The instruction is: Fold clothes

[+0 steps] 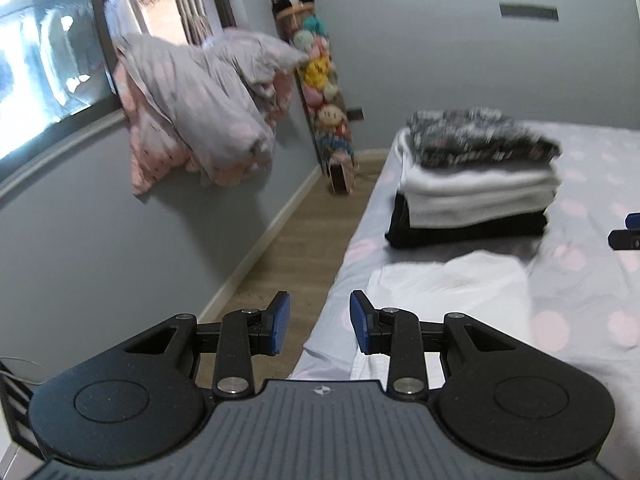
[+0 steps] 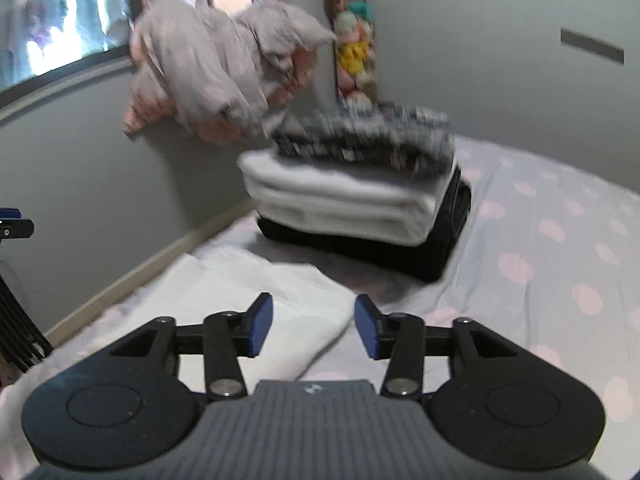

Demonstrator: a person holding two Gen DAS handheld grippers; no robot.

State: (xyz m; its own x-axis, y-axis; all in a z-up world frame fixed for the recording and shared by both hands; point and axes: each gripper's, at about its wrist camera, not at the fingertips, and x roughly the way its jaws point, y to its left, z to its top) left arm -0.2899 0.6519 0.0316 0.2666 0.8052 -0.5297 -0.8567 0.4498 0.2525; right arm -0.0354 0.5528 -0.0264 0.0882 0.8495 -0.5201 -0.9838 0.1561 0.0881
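The folded white cotton garment (image 2: 256,304) lies flat on the bed, near the edge by the floor and just in front of a stack of folded clothes (image 2: 352,192): a black piece at the bottom, white ones in the middle, a dark patterned one on top. The bed wears a pale grey sheet with pink dots (image 2: 560,240).

The left tool (image 1: 320,326) hangs above the bed's edge with its blue pads apart and nothing between them. The right tool (image 2: 310,326) hangs over the near end of the white garment, pads likewise apart and empty.

The fold looks finished, so the step in hand is probably moving this piece onto the stack. To do that well, both tools should take the garment through all its layers at opposite ends, lift it level so the fold stays shut, and set it square on the patterned top piece without nudging the stack.

A crumpled grey and pink duvet (image 1: 200,112) hangs at the window beyond.
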